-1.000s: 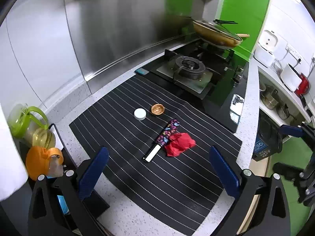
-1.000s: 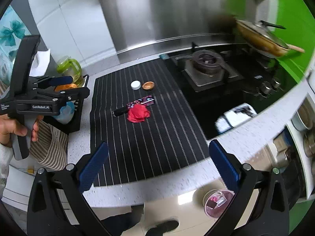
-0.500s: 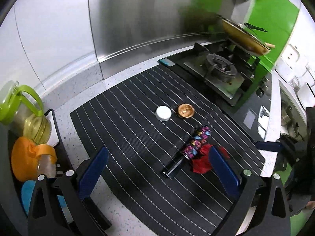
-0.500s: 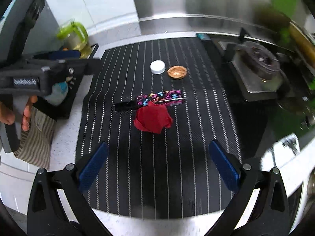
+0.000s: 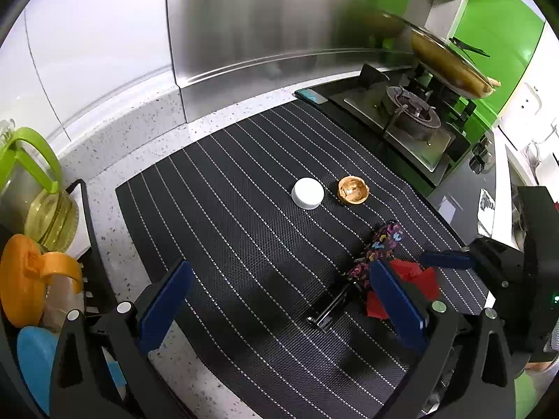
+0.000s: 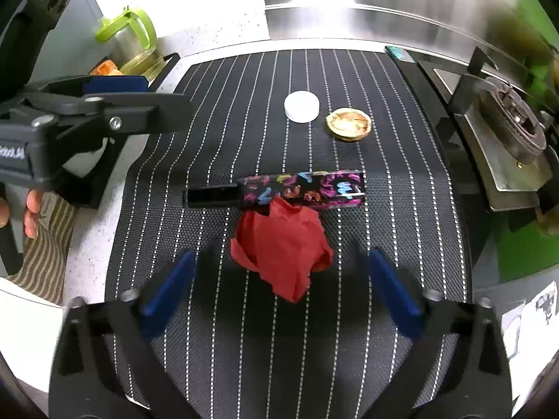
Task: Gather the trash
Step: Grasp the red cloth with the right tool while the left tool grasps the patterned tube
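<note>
Right gripper [image 6: 279,286] hangs directly over the crumpled red paper [image 6: 282,247], pointing steeply down at the striped black mat [image 6: 223,111]. Jaws spread wide, one blue pad at each side of the wad, neither touching it; have just been closing a little, with the paper between them but nothing held yet. From the right wrist view, paper sits dead centre, spilling toward 12 o'clock, where its top edge touches or slightly overlaps the patterned wrapper [image 6: 304,189]. Wrapper's long axis runs 9 to 3 o'clock, black end at 9, straight across the line of approach and parallel to the line between the pads. Farther toward 12 o'clock, well apart from the wad: white cap [image 6: 301,106] and, just beside it at 3, a brown shell-like scrap [image 6: 348,124].

Left gripper [image 5: 279,300] also open and empty, hovering above bare mat; from there the paper [image 5: 412,279] lies at about 3 o'clock, partly hidden behind its right finger. Clearly the farther of the two.

Judgement: red paper is the right hand's pick. Straight drop and squeeze should do, keeping the pads short of the wrapper at 12 o'clock so only the wad comes up.
</note>
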Action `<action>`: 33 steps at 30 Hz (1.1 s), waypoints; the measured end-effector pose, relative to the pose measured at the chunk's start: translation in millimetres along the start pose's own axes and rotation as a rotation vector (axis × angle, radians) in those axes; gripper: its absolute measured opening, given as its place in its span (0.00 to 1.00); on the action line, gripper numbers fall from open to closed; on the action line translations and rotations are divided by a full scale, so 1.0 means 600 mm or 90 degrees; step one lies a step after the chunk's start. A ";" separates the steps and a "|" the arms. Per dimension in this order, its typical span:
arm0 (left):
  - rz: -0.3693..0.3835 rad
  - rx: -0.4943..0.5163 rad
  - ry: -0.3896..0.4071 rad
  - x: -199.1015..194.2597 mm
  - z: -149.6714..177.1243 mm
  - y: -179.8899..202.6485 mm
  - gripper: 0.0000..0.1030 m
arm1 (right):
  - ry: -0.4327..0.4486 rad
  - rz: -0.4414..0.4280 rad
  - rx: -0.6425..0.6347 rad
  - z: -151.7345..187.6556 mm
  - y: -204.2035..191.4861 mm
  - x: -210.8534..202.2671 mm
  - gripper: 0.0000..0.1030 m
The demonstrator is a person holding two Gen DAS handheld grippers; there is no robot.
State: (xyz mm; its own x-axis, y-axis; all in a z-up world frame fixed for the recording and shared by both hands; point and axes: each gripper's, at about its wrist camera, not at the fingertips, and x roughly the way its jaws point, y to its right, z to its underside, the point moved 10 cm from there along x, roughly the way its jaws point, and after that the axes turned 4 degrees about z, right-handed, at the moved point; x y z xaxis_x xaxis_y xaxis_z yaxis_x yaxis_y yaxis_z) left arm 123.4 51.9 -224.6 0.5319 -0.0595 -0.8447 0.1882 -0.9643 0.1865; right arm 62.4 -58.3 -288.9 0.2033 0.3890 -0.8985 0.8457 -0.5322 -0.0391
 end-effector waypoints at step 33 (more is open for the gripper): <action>0.038 0.134 -0.077 0.060 0.000 0.109 0.95 | 0.013 0.044 0.077 0.009 0.108 -0.106 0.30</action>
State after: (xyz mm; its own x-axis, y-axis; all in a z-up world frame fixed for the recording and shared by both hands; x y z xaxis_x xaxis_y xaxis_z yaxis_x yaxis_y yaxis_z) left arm 154.9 -13.3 -242.9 0.4324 -0.1370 -0.8912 -0.0231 -0.9898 0.1409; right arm 101.4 -121.4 -236.8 0.2695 0.3628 -0.8920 0.7641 -0.6443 -0.0312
